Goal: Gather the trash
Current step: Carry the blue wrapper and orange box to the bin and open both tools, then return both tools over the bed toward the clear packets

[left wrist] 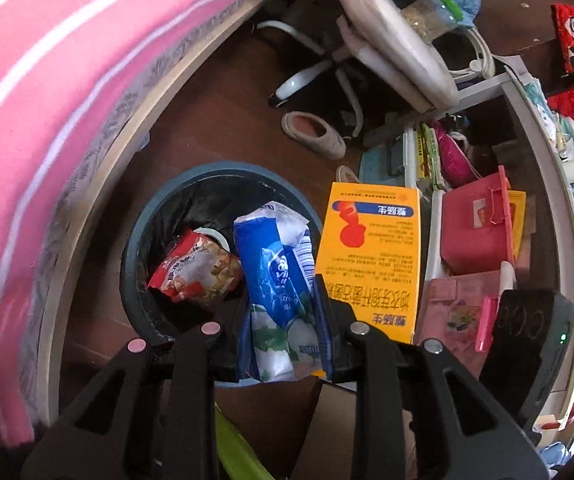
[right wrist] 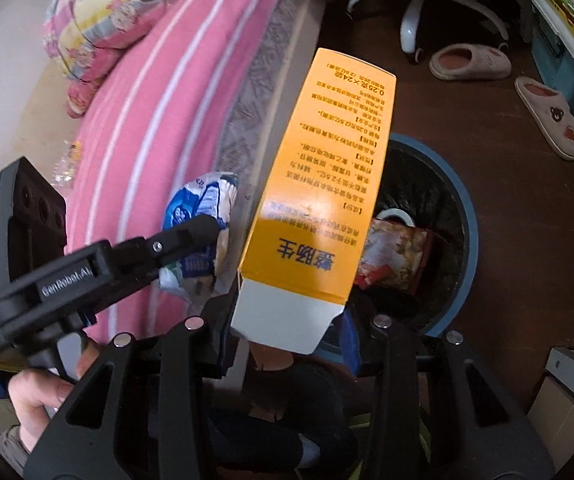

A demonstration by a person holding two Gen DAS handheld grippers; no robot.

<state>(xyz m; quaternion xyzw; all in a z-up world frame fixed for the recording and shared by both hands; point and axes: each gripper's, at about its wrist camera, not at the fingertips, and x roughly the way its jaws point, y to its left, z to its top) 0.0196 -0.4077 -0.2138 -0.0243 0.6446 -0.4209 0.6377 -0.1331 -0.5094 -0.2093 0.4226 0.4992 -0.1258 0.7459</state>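
Observation:
My left gripper point(left wrist: 283, 320) is shut on a crumpled blue and white plastic bag point(left wrist: 277, 264) and holds it over a round bin point(left wrist: 143, 224) with a blue rim and black liner. A red snack wrapper point(left wrist: 195, 268) lies inside the bin. My right gripper point(right wrist: 291, 320) is shut on an orange medicine box point(right wrist: 327, 184) by its white flap and holds it above the bin point(right wrist: 469, 240). The box also shows in the left wrist view point(left wrist: 371, 256), to the right of the bag. The left gripper point(right wrist: 191, 248) and bag point(right wrist: 199, 204) appear left of the box in the right wrist view.
A bed with pink striped sheets point(left wrist: 47, 120) runs along the left. A white office chair point(left wrist: 391, 48), slippers point(right wrist: 469, 62) and a shelf with books and pink boxes point(left wrist: 471, 232) stand beyond the bin on the dark wooden floor point(left wrist: 215, 120).

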